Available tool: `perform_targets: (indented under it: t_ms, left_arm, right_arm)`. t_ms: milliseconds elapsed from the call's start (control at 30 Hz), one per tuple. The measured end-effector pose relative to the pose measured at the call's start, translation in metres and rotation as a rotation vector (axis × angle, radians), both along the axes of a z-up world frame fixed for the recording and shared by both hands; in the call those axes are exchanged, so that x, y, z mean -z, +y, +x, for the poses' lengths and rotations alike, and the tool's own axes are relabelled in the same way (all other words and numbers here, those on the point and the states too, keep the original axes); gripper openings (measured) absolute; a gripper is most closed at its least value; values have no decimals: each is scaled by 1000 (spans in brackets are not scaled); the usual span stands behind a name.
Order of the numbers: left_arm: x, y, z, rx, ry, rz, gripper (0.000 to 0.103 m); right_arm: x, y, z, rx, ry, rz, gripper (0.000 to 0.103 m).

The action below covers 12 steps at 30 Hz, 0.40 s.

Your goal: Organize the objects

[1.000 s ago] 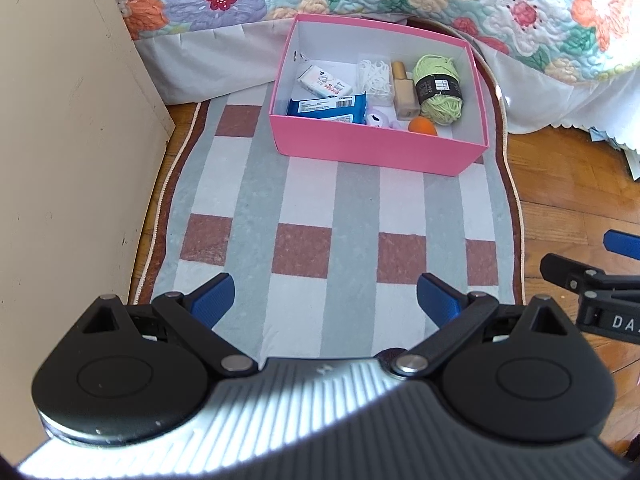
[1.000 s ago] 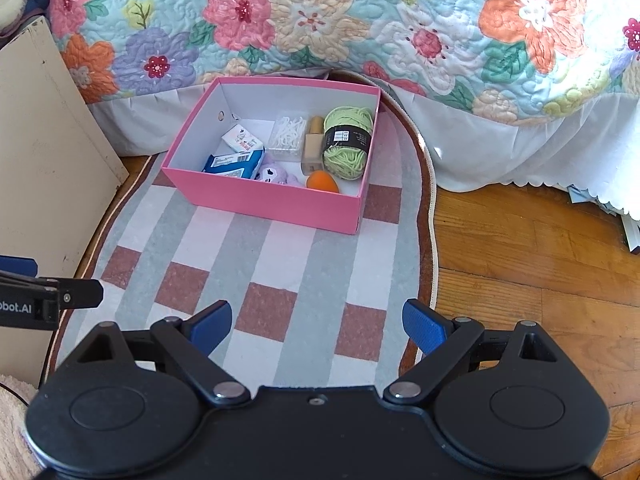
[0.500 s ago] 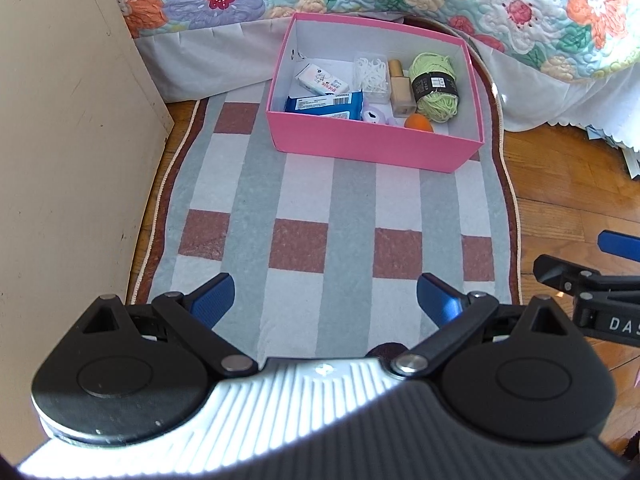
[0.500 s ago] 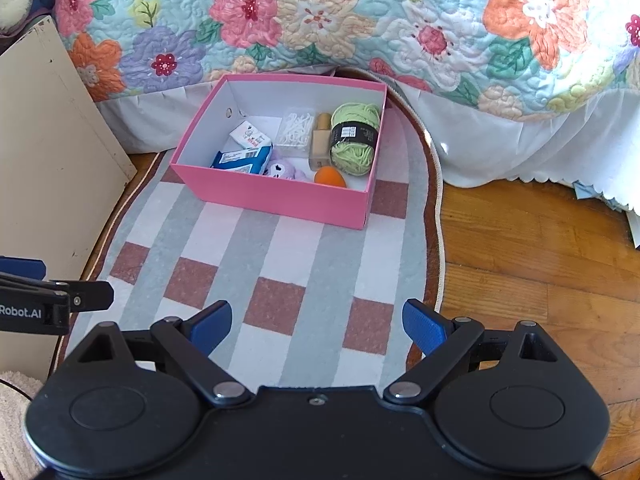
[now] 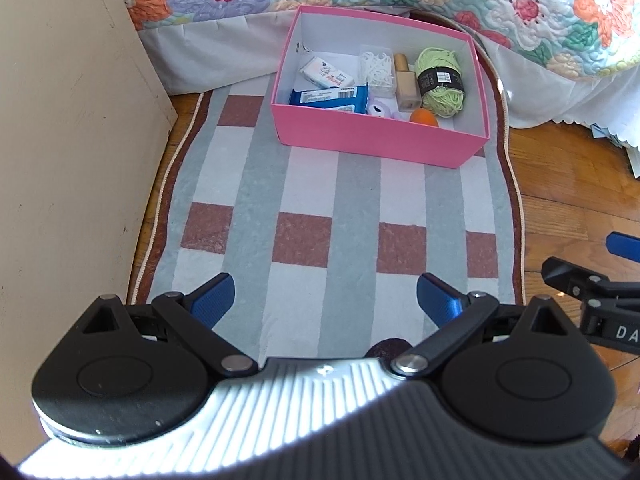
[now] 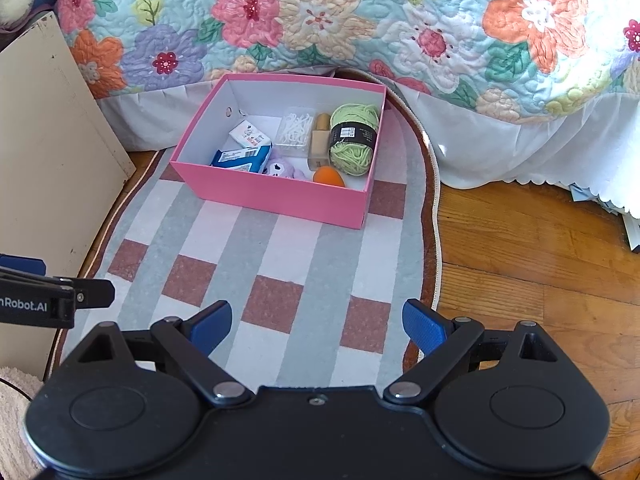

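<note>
Both grippers drawn back from pink cardboard box at rug's far end over last second. Left gripper, right gripper: fingers released, empty. Yarn, packets all boxed; organizing likely finished.

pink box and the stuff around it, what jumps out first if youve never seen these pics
The bright pink box grabs the eye first, sitting open at the far end of a checked rug with a green yarn ball, an orange egg-shaped sponge and small packets inside. Behind it hangs a loud floral quilt off a bed. Up close, both tools, left and right, hang open and empty over the rug.
</note>
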<state>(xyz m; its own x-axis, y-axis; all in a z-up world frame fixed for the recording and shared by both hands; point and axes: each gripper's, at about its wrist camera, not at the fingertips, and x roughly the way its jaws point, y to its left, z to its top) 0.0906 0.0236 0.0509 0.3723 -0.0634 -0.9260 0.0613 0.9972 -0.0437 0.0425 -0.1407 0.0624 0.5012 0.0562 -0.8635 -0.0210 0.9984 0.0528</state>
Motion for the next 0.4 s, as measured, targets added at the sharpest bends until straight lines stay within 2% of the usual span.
perform_targets:
  t_ms: [400]
  left_arm:
    - [0, 0, -2, 11, -1, 22, 99]
  right_arm:
    - [2, -2, -2, 6, 6, -13, 94]
